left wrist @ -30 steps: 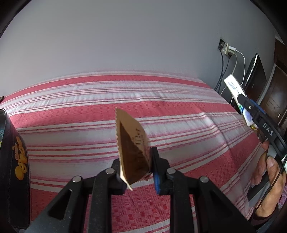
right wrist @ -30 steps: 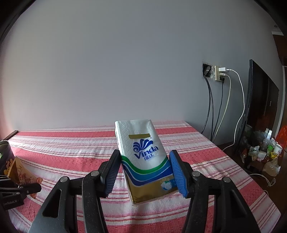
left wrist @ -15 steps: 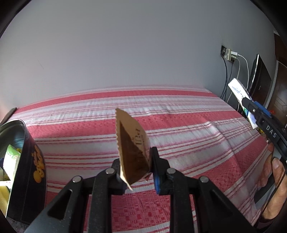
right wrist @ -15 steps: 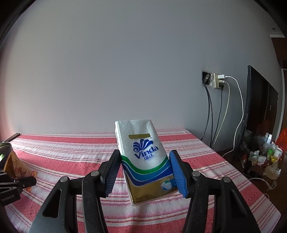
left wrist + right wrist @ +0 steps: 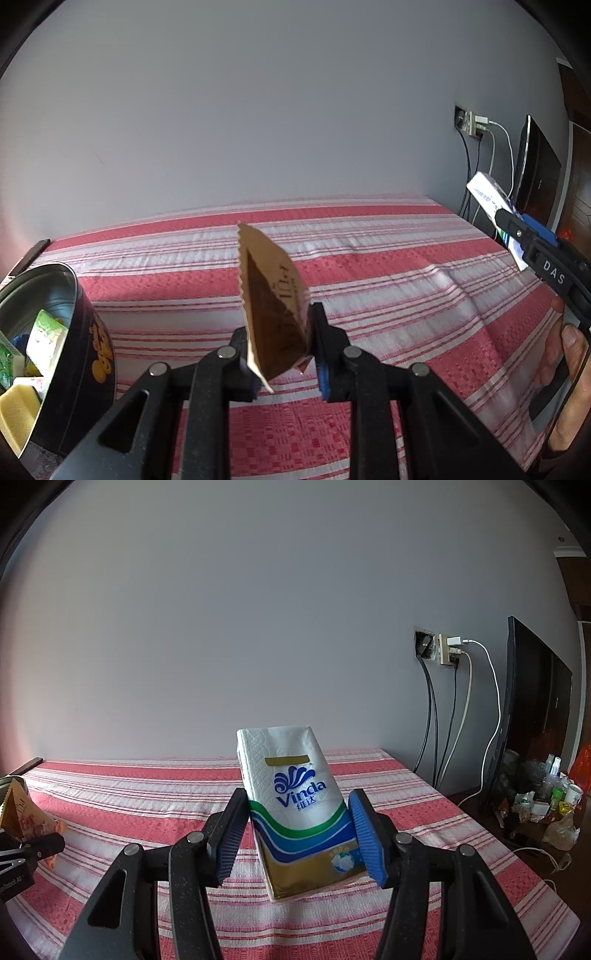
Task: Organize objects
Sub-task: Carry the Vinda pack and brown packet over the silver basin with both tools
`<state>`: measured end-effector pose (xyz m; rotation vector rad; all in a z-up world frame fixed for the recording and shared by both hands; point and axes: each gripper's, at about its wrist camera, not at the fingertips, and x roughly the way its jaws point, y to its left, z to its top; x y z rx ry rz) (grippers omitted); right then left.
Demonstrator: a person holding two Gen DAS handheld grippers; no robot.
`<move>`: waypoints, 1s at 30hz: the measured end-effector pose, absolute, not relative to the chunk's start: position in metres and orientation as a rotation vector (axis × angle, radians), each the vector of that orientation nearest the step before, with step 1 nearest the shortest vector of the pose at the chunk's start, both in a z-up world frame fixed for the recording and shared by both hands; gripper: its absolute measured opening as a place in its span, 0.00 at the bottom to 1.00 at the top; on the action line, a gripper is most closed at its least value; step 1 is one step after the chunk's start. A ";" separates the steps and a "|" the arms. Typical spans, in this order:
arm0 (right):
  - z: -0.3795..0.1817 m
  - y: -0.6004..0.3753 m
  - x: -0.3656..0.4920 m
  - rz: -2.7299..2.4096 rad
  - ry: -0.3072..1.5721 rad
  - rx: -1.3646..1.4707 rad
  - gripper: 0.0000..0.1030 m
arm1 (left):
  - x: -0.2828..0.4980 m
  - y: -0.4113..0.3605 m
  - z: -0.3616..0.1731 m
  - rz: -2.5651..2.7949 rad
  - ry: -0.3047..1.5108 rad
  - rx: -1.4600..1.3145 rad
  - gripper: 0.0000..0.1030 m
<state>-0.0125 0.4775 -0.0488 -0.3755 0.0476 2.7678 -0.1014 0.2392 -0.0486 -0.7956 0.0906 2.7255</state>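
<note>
My left gripper [image 5: 282, 349] is shut on a brown snack packet [image 5: 271, 306] with a serrated edge, held upright above the striped bed. A black round tin [image 5: 79, 343] with yellow lettering sits at the lower left, holding several small packets [image 5: 42, 338]. My right gripper [image 5: 299, 830] is shut on a white Vinda tissue pack [image 5: 295, 805], held above the bed. In the left wrist view the right gripper [image 5: 532, 243] and that tissue pack [image 5: 487, 194] show at the far right, with a person's hand [image 5: 565, 354] below. The right wrist view catches the brown packet [image 5: 18, 812] at its left edge.
A red and white striped bedspread [image 5: 147, 805] covers the bed, which meets a grey wall. To the right are a wall socket with cables [image 5: 448, 653], a dark screen [image 5: 532, 709] and a cluttered low table [image 5: 535, 805].
The left wrist view has swung so the black tin's open top and its contents now show at the lower left. The right gripper with the tissue pack has hardly moved.
</note>
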 end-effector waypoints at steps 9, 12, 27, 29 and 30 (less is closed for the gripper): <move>-0.045 0.474 -0.005 2.796 0.034 -0.311 0.56 | -0.092 0.234 -0.045 2.762 0.106 -0.740 0.20; -0.042 0.467 0.000 2.815 0.017 -0.269 0.56 | -0.086 0.227 -0.042 2.763 0.096 -0.728 0.20; -0.003 0.386 -0.014 3.055 0.019 -0.244 0.56 | -0.058 0.149 -0.001 2.890 -0.008 -0.647 0.20; 0.001 0.377 -0.018 3.082 0.015 -0.249 0.56 | -0.055 0.137 0.002 2.917 -0.015 -0.640 0.20; 0.003 0.369 -0.021 3.101 0.010 -0.253 0.56 | -0.054 0.131 0.004 2.929 -0.018 -0.637 0.20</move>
